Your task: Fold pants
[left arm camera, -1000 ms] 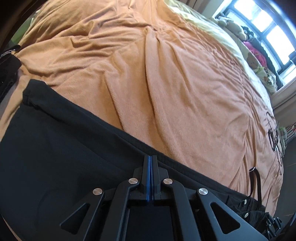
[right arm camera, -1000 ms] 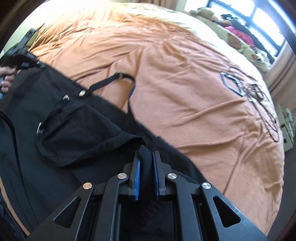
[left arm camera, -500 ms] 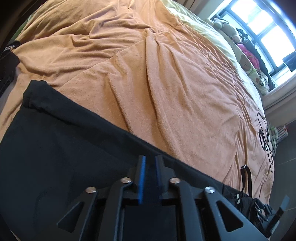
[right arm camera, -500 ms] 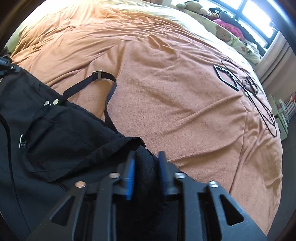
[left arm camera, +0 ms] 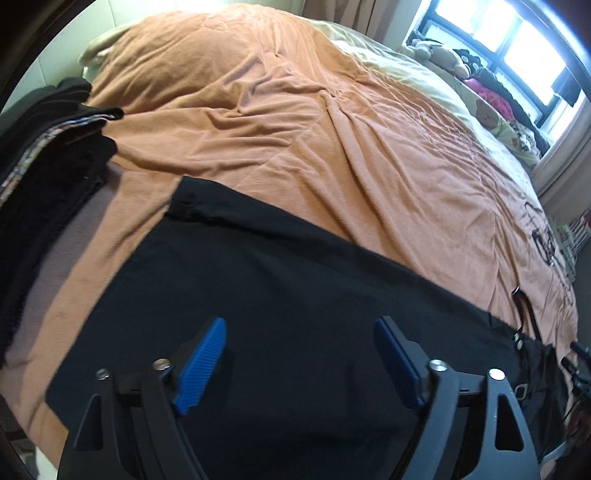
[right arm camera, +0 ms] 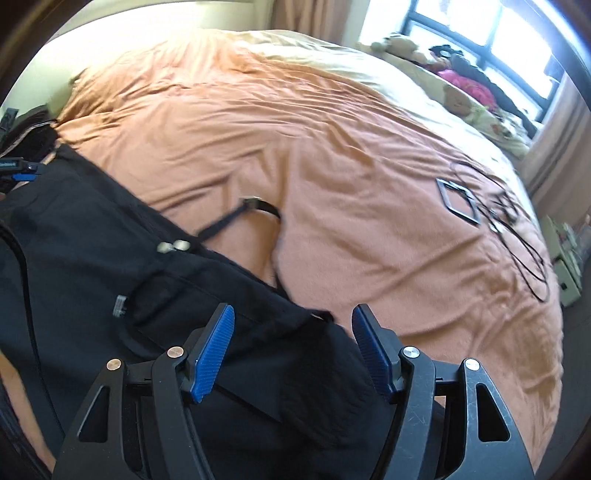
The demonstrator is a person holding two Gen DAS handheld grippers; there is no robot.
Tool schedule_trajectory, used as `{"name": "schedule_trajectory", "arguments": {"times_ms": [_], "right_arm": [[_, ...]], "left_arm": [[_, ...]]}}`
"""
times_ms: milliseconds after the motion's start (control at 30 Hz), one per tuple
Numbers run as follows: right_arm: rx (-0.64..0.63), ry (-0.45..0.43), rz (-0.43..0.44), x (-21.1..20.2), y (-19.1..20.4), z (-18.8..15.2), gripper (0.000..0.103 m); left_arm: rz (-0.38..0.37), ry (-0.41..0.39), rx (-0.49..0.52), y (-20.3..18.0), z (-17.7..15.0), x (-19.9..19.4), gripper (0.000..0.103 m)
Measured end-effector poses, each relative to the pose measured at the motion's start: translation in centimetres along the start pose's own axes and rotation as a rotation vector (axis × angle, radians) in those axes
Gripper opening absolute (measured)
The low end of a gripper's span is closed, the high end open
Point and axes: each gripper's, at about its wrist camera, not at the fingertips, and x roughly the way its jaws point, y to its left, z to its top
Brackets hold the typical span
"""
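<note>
Hard daylight pours from the dark-framed window [left arm camera: 517, 44] at upper right, blown out to white glare. Near it the orange fleece bedspread [left arm camera: 295, 147] shines; the black cotton pants [left arm camera: 277, 314] lose detail. Both fisheye views bend at black rims, slightly motion-blurred.

We see a home bedroom: a bed [left arm camera: 295, 147] under an orange blanket [right arm camera: 332, 166], plush toys [left arm camera: 443, 55] by the window [right arm camera: 480, 26].

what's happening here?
A person with a handheld gripper in each hand is folding black pants laid on the orange blanket of a bed. Both the left gripper and right gripper hang over the fabric with jaws opening; neither pinches the cloth, so the pants lie released.
</note>
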Motion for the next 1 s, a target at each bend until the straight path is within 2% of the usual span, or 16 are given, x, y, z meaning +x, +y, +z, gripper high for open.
{"name": "schedule_trajectory", "arguments": {"times_ms": [200, 333, 533, 767, 800, 833, 867, 900, 933, 1000], "right_arm": [[-0.105, 0.053, 0.040, 2.0, 3.2, 0.8, 0.065], [-0.147, 0.089, 0.062, 3.4, 3.8, 1.2, 0.065], [-0.173, 0.138, 0.056, 5.9, 3.5, 2.8, 0.065], [-0.241, 0.185, 0.059, 8.9, 5.1, 4.2, 0.065], [-0.235, 0.191, 0.076, 9.2, 5.1, 4.3, 0.054], [-0.222, 0.197, 0.110, 9.2, 5.1, 4.4, 0.031], [-0.214, 0.201, 0.122, 9.2, 5.0, 4.5, 0.020], [-0.215, 0.198, 0.098, 9.4, 4.9, 4.6, 0.003], [-0.221, 0.192, 0.054, 9.4, 5.0, 4.8, 0.000], [-0.204, 0.186, 0.049, 9.5, 4.9, 4.9, 0.000]], "left_arm": [[-0.024, 0.002, 0.027, 1.1, -1.3, -1.3, 0.095], [0.003, -0.026, 0.054, 1.4, -2.1, -2.6, 0.102], [-0.016, -0.059, 0.057, 2.4, -3.0, -4.5, 0.102], [0.029, -0.036, 0.091, 3.7, -4.5, -5.1, 0.102], [0.047, -0.037, 0.102, 3.8, -4.7, -5.2, 0.102], [0.073, -0.034, 0.120, 3.8, -4.9, -5.2, 0.102], [0.078, -0.034, 0.131, 3.9, -5.1, -5.2, 0.102], [0.077, -0.033, 0.135, 4.1, -5.2, -5.3, 0.102], [0.078, -0.028, 0.134, 4.4, -5.2, -5.3, 0.102], [0.074, -0.015, 0.121, 4.8, -5.1, -5.2, 0.102]]}}
